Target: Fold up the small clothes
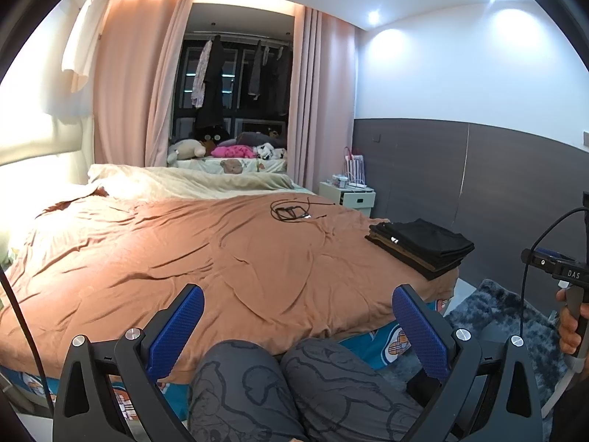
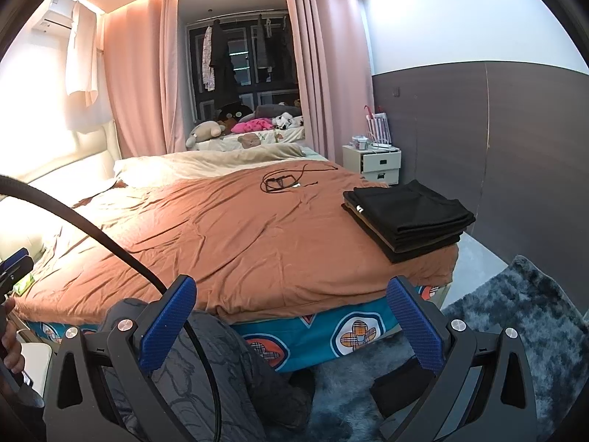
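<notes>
A stack of folded dark clothes (image 1: 421, 246) lies at the right front corner of the bed, on the brown sheet (image 1: 206, 254); it also shows in the right wrist view (image 2: 408, 217). My left gripper (image 1: 298, 328) is open and empty, held low in front of the bed above the person's knees. My right gripper (image 2: 291, 320) is open and empty, held off the bed's front edge, below and left of the stack. No unfolded garment shows on the brown sheet (image 2: 221, 228).
A coiled black cable (image 1: 291, 211) lies far on the bed. A beige blanket (image 1: 191, 180) and soft toys lie beyond. A white nightstand (image 2: 373, 164) stands at the right wall. A dark shaggy rug (image 2: 515, 324) covers the floor at right.
</notes>
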The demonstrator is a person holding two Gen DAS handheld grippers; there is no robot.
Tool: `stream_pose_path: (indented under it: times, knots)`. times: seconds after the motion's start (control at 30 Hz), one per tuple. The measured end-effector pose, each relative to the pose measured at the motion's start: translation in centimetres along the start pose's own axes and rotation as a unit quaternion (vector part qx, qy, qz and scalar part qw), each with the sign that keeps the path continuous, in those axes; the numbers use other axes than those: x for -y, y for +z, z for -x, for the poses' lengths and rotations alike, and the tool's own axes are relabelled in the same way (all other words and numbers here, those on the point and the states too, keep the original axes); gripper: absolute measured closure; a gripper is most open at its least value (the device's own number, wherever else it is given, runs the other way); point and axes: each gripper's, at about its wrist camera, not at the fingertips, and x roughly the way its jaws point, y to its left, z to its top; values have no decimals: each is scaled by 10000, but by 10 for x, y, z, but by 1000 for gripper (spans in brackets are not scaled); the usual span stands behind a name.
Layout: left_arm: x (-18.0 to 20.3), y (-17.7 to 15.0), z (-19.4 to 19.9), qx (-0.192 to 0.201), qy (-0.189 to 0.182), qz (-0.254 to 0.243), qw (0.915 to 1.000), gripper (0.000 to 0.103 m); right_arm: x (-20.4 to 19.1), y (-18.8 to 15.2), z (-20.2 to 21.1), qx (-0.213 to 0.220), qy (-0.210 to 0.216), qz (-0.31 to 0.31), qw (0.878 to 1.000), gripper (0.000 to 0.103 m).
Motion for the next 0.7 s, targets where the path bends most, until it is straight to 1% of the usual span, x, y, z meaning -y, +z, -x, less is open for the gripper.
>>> stream_pose_path:
  times: [0.17,0.3,0.57,0.7]
  knots:
    - [2,1,1,-3,-21,-8,10000,0,1,-1,-1,-4,-14,18,10000,0]
    - [3,0,2,65,103,-7,9999,0,1,-1,-2,-21,-7,48,10000,0]
    - [2,0,3,51,165,68,9998,0,-1,-1,-1,-3,14,93,10000,0]
    - [1,1,5,90,111,58,9999,0,-2,0,-4,-7,24,96,10000,0]
